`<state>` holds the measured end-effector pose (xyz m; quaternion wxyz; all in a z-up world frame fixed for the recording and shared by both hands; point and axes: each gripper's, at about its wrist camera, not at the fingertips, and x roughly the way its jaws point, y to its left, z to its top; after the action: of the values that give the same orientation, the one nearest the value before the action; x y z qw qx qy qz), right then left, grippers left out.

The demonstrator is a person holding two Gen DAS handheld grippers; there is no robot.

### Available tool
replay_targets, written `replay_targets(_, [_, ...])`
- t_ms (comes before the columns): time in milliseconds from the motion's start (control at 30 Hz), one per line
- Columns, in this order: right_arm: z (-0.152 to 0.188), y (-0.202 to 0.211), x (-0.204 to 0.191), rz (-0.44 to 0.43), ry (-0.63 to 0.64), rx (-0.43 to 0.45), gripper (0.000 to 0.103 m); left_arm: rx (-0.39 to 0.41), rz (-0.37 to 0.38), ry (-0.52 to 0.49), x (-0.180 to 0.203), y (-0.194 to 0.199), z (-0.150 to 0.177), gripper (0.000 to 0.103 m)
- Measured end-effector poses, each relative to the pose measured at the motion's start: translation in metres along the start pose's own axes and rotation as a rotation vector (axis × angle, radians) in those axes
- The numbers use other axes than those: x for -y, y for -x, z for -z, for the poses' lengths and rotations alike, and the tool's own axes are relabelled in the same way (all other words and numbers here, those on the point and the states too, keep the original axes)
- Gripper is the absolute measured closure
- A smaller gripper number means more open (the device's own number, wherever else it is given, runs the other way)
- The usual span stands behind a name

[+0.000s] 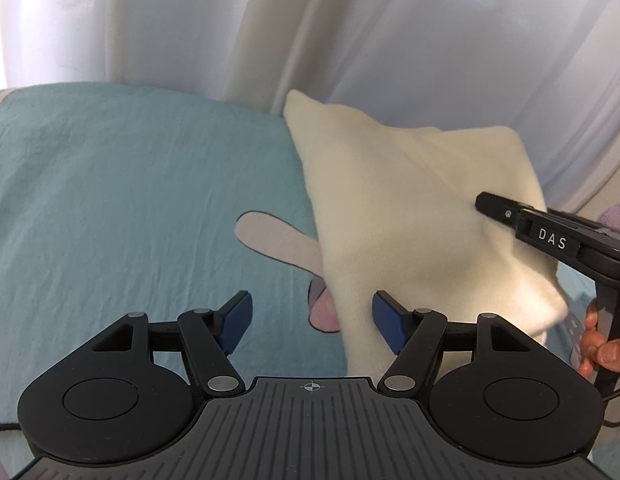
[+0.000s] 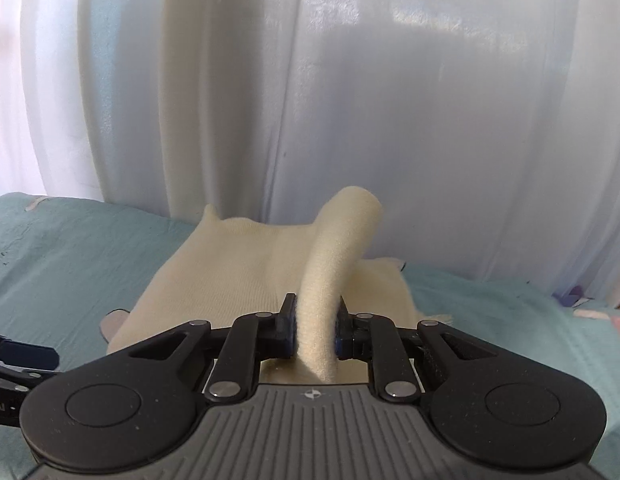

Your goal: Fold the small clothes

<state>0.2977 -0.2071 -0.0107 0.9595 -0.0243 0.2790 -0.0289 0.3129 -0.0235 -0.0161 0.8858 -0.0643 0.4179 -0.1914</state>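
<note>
A cream knitted garment (image 1: pixel 410 216) lies on the teal bedsheet (image 1: pixel 129 200), partly lifted on its right side. My left gripper (image 1: pixel 312 318) is open just above the sheet; the garment's near edge hangs between its blue pads (image 1: pixel 237 320) without being pinched. In the right wrist view my right gripper (image 2: pixel 314 332) is shut on a raised fold of the cream garment (image 2: pixel 330 280), which arches up from the flat part (image 2: pixel 229 272). From the left wrist view the right gripper's black finger (image 1: pixel 506 212) reaches in over the cloth, with a hand (image 1: pixel 598 344) on its handle.
White curtains (image 2: pixel 350 100) hang right behind the bed's far edge. The sheet carries a printed cartoon figure (image 1: pixel 277 240) partly under the garment. A purple object (image 2: pixel 570 294) lies at the far right of the bed. The left gripper's black arm (image 2: pixel 21 352) shows at the left.
</note>
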Motion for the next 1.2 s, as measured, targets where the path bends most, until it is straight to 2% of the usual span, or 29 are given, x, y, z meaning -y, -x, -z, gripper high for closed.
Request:
replay_targets(200, [0.014,-0.012,0.021,0.089,-0.018,-0.072,0.087,0.008,0.006,-0.059,0.012,0.007,0.006,0.031])
replay_targets(333, [0.03,-0.012,0.022,0.129,0.055,-0.074,0.084,-0.013,0.023,-0.077,0.022,0.005,0.01,0.031])
replay_targets(400, [0.028,-0.007,0.027,0.168,0.029,-0.061,0.08,-0.021,0.032,-0.087,0.025,0.005,0.013,0.031])
replay_targets(500, [0.033,0.012,0.046,0.19,-0.098,-0.033,0.077,-0.027,0.046,-0.11,0.028,0.008,0.018,0.031])
replay_targets(567, [0.04,0.039,0.064,0.132,-0.233,-0.028,0.075,-0.033,0.048,-0.121,0.029,0.01,0.023,0.031])
replay_targets(633, [0.053,0.058,0.075,0.032,-0.354,-0.039,0.072,-0.041,0.051,-0.126,0.031,0.01,0.026,0.031])
replay_targets(700, [0.07,0.069,0.081,-0.049,-0.454,-0.055,0.06,-0.051,0.058,-0.127,0.032,0.008,0.028,0.031])
replay_targets(767, [0.085,0.074,0.085,-0.12,-0.533,-0.086,0.057,-0.062,0.071,-0.132,0.037,0.005,0.031,0.031])
replay_targets(867, [0.099,0.067,0.087,-0.181,-0.633,-0.116,0.058,-0.079,0.083,-0.151,0.045,-0.001,0.034,0.031])
replay_targets(933, [0.104,0.058,0.083,-0.214,-0.666,-0.114,0.062,-0.084,0.076,-0.168,0.049,-0.006,0.035,0.031])
replay_targets(1000, [0.104,0.047,0.076,-0.213,-0.663,-0.118,0.085,-0.093,0.05,-0.172,0.05,-0.011,0.035,0.031])
replay_targets(1067, [0.102,0.042,0.071,-0.182,-0.648,-0.131,0.091,-0.086,0.037,-0.166,0.048,-0.014,0.033,0.031])
replay_targets(1100, [0.102,0.042,0.073,-0.213,-0.682,-0.124,0.093,-0.082,0.032,-0.16,0.047,-0.015,0.031,0.031])
replay_targets(1167, [0.113,0.044,0.093,-0.371,-0.903,-0.085,0.093,-0.072,0.027,-0.143,0.043,-0.013,0.028,0.032])
replay_targets(1200, [0.12,0.045,0.102,-0.408,-0.991,-0.073,0.094,-0.063,0.024,-0.135,0.04,-0.011,0.027,0.032])
